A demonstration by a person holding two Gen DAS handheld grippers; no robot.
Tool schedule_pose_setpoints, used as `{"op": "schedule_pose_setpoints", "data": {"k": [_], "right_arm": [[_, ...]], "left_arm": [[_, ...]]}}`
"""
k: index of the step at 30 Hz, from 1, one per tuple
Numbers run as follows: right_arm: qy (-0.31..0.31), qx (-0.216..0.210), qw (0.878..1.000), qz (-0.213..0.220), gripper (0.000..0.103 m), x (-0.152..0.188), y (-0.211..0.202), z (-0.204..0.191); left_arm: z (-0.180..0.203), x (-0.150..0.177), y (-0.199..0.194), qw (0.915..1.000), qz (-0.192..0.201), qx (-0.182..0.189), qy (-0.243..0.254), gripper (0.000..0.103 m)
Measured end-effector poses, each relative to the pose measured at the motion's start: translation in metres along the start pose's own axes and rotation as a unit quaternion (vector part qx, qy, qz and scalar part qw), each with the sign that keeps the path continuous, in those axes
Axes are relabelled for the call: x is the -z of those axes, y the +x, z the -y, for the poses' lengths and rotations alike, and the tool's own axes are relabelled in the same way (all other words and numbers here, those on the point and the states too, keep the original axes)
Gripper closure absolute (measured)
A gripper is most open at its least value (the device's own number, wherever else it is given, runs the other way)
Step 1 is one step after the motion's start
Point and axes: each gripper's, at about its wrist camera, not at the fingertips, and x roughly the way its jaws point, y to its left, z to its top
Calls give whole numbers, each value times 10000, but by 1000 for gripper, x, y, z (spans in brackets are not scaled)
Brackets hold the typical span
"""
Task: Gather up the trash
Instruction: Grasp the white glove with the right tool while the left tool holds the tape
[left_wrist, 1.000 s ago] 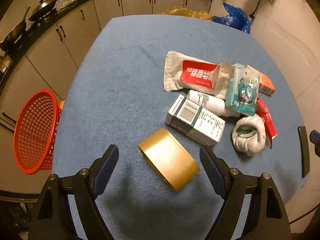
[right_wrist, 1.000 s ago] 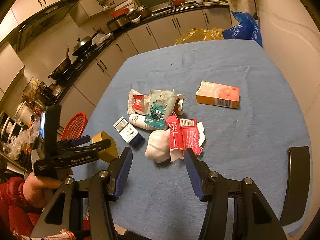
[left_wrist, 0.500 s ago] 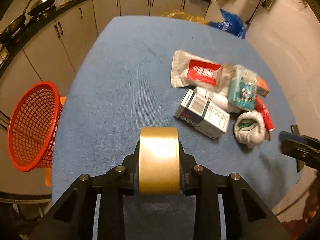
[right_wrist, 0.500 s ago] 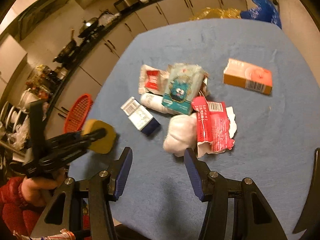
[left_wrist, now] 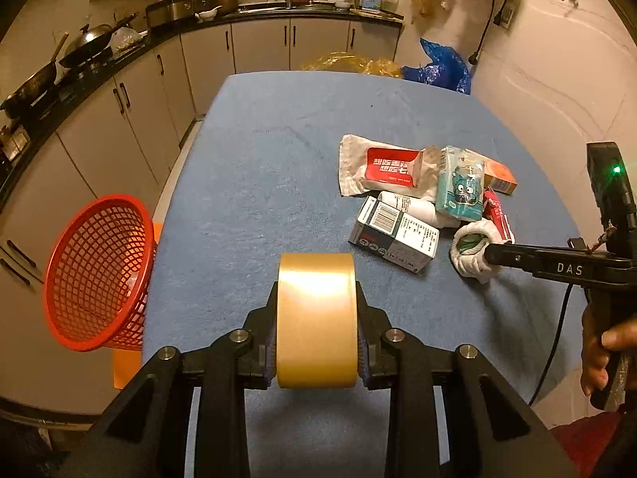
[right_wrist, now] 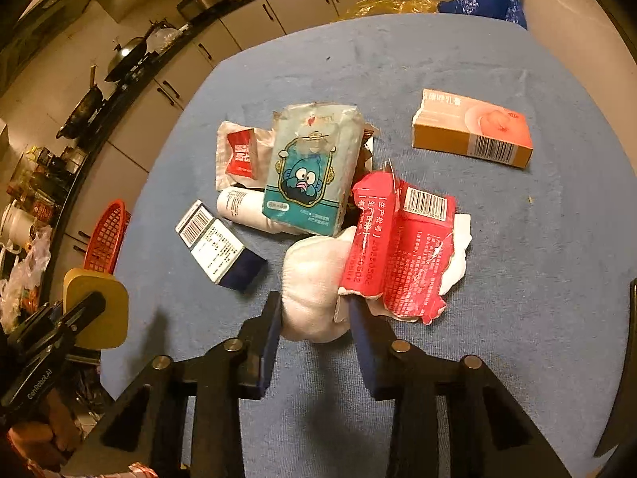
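My left gripper (left_wrist: 317, 342) is shut on a roll of tan tape (left_wrist: 315, 314) and holds it above the blue table (left_wrist: 254, 183); it also shows in the right wrist view (right_wrist: 97, 310). My right gripper (right_wrist: 314, 326) has its jaws around a white sock ball (right_wrist: 314, 283), which also shows in the left wrist view (left_wrist: 471, 247), touching both sides. A torn red wrapper (right_wrist: 402, 247), a teal tissue pack (right_wrist: 312, 167), a white-and-blue box (right_wrist: 219, 247), a white bottle (right_wrist: 243, 207), a red-and-white pouch (right_wrist: 239, 151) and an orange box (right_wrist: 473, 127) lie on the table.
A red mesh basket (left_wrist: 95, 271) stands off the table's left edge, also small in the right wrist view (right_wrist: 105, 239). Kitchen cabinets and a counter with pans (left_wrist: 79, 51) run along the left and back. Blue (left_wrist: 442, 67) and yellow bags lie beyond the far edge.
My left gripper closed on the tape roll and lifted it. My right gripper moved forward to the sock ball and narrowed its jaws around it.
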Motion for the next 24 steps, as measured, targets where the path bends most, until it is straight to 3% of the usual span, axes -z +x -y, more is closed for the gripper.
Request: {"op": "schedule_pose_setpoints", "data": {"k": [1, 5, 15, 24], "right_arm": [[-38, -25, 10000, 24, 82, 1, -2, -2], [-156, -179, 9997, 59, 87, 8, -11, -10], [-442, -540, 9967, 411, 87, 21, -44, -26], [-707, -595, 9944, 510, 87, 26, -57, -43]], "left_arm": [[-2, 1, -2, 10000, 14, -3, -33, 74], [-3, 2, -3, 9999, 38, -10, -120, 74], [1, 4, -9, 9999, 126, 50, -107, 74], [-2, 5, -15, 9996, 249, 17, -105, 74]]}}
